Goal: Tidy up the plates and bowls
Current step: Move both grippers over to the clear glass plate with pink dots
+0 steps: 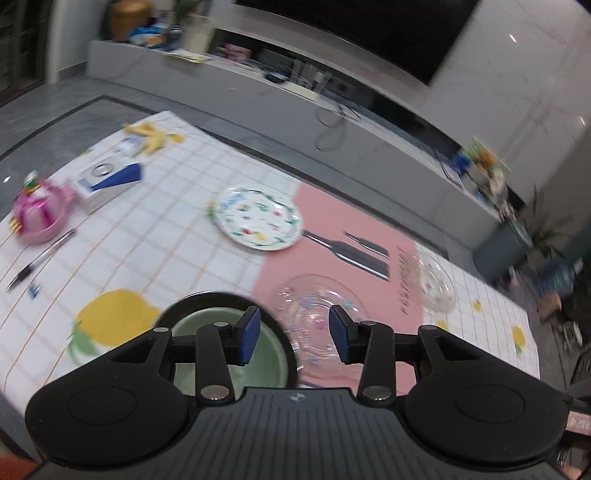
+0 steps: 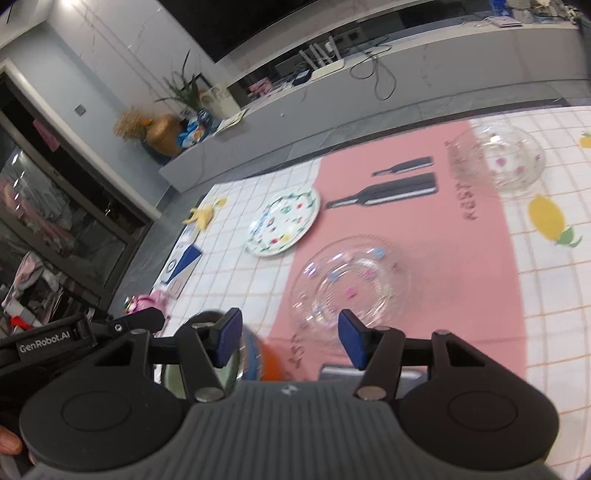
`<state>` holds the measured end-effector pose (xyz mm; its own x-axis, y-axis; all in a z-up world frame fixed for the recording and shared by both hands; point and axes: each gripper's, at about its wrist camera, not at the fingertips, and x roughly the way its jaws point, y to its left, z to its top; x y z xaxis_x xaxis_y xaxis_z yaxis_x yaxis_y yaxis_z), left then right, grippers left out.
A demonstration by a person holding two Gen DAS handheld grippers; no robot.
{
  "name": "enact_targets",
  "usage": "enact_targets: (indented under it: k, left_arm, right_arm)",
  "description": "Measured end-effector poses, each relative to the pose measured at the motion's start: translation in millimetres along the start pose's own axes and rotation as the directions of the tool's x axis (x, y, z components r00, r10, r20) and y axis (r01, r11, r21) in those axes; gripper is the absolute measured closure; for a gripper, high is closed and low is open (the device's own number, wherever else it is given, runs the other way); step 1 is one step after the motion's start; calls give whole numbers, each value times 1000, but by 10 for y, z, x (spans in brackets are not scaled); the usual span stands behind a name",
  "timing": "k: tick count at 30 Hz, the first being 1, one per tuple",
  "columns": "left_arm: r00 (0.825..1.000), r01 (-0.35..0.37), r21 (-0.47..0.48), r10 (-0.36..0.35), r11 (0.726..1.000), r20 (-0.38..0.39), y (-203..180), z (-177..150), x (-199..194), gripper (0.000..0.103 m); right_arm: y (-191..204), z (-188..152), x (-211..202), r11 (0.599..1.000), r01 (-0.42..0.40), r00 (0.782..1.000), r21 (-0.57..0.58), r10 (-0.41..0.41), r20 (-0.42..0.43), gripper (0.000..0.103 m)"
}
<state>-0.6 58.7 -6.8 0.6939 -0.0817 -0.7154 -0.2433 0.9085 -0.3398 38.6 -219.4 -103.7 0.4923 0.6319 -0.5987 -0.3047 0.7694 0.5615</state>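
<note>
Fingers (image 1: 294, 334) apart, apparently above glass plate (image 1: 317, 314).

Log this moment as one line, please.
left gripper: open, empty | right gripper: open, empty | clear plate, patterned plate, glass bowl: apart, unstacked

A home living room, by the look of it. A low table near the middle of the frame wears a lemon-print checked tablecloth (image 1: 177, 229). Along the top runs a long grey media console (image 1: 369, 122) under a large dark wall-mounted screen (image 1: 369, 33). At upper left stand a golden vase (image 2: 162, 133) and a potted plant (image 2: 184, 88); cables (image 2: 373, 70) trail over the console.
</note>
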Motion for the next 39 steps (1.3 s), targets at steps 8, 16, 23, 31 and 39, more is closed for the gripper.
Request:
enact_targets:
  k: [8, 16, 23, 31, 39]
  left_arm:
    - [995, 2, 156, 14, 988, -99, -342, 255, 494, 55]
    - [958, -43, 206, 99, 978, -270, -258, 422, 1214, 55]
    - [913, -114, 255, 203, 960, -355, -164, 435, 1730, 57]
    - [891, -116, 268, 219, 957, -398, -163, 448, 2005, 68]
    - [883, -97, 311, 226, 946, -411, -194, 358, 2111, 76]
  right_arm:
    - [-479, 197, 150, 993, 86, 996, 87, -85, -14, 46]
    - [-681, 214, 596, 983, 68, 991, 172, -47, -123, 57]
    - [-627, 253, 818, 979, 190, 976, 79, -179, -125, 62]
    - [-930, 247, 985, 956, 191, 969, 221, -147, -200, 71]
    - [-971, 203, 1025, 945, 189, 970, 268, -138, -199, 80]
